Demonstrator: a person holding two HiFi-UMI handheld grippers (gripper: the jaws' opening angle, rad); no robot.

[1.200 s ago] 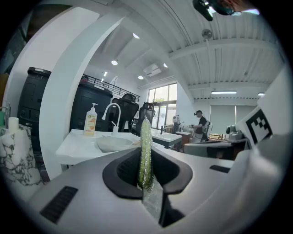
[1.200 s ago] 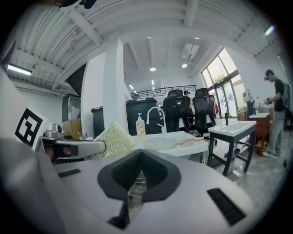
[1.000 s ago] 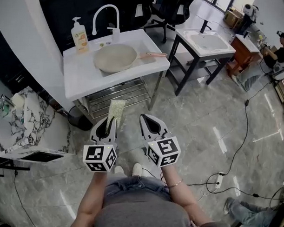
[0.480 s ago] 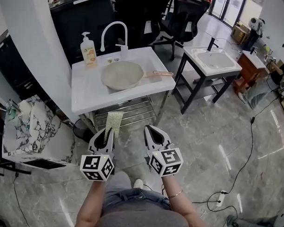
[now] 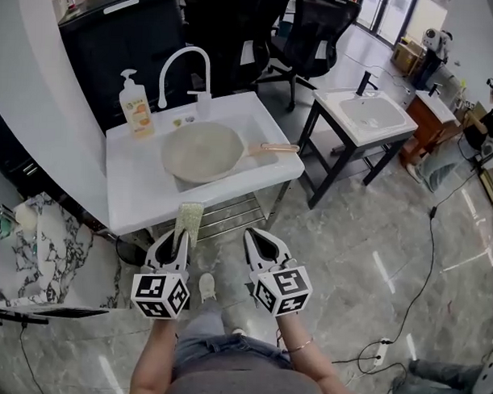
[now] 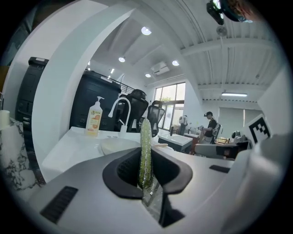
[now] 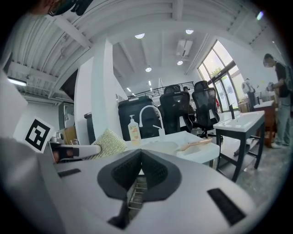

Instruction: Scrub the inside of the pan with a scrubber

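Note:
A beige pan (image 5: 201,150) with a pale wooden handle (image 5: 274,148) rests over the basin of a white sink table (image 5: 142,192); the pan (image 6: 120,145) shows low ahead in the left gripper view, and the pan (image 7: 161,147) also appears in the right gripper view. My left gripper (image 5: 175,240) is shut on a yellow-green scrubber (image 5: 187,220), which stands edge-on between its jaws as the scrubber (image 6: 145,153). My right gripper (image 5: 259,241) is shut with nothing in it. Both grippers hang in front of the table's near edge, short of the pan.
A soap bottle (image 5: 134,96) and a curved white tap (image 5: 190,69) stand behind the pan. A wire shelf (image 5: 230,216) sits under the table. A second sink stand (image 5: 364,115) is to the right, office chairs (image 5: 317,33) behind, cables (image 5: 423,239) on the floor, a marbled unit (image 5: 35,241) at left.
The view has shifted, so the sink table lies a little more to the left and closer. The scrubber's tip now overlaps the table's near edge. Both grippers keep their hold and spacing.

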